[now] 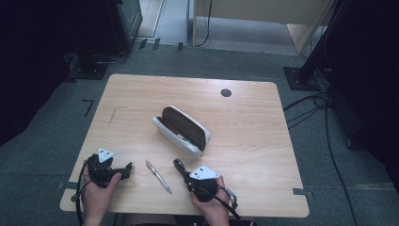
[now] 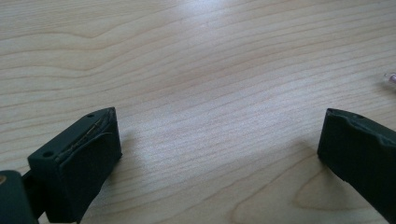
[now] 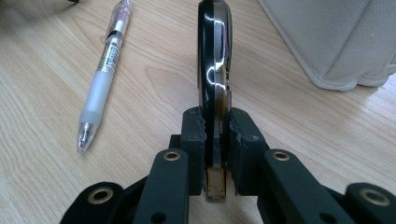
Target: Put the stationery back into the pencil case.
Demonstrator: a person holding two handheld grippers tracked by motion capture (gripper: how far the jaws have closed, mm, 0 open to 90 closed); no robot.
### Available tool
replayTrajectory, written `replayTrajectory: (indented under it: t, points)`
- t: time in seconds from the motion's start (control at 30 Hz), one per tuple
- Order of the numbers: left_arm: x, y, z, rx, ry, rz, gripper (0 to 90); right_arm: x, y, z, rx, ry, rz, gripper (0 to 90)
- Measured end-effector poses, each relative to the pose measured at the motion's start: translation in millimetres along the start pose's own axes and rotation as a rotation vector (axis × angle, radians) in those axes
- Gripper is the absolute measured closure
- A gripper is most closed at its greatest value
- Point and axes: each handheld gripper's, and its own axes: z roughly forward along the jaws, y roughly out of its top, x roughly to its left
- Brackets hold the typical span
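Between right gripper (image 3: 217,123) jaws: glossy black object (image 3: 214,60) clamped, pen (image 3: 103,70) just beside; left gripper (image 2: 219,140) spread wide.

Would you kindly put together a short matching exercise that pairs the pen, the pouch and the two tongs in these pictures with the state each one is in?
Things:
1. pen
2. white pouch
3. left tongs
4. right tongs

States:
A. jaws spread wide over bare wood, holding nothing
B. lying loose on the table between the two tongs
C. unzipped, its dark inside showing
D. jaws closed on a glossy black object

Pairs: 1-B, 2-C, 3-A, 4-D
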Motion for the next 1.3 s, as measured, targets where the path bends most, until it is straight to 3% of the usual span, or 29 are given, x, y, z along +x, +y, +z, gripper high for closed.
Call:
replayTrajectory:
  t: [0.63,1.3]
  points:
    - [0.0,0.0,0.0,0.000,0.000,0.000,0.0,-1.2,7.0,-12.0,-0.030,0.015,-0.001,78.9]
    - [0.0,0.0,0.0,0.000,0.000,0.000,0.0,-7.7,34.5,-34.1,-0.070,0.018,-0.021,78.9]
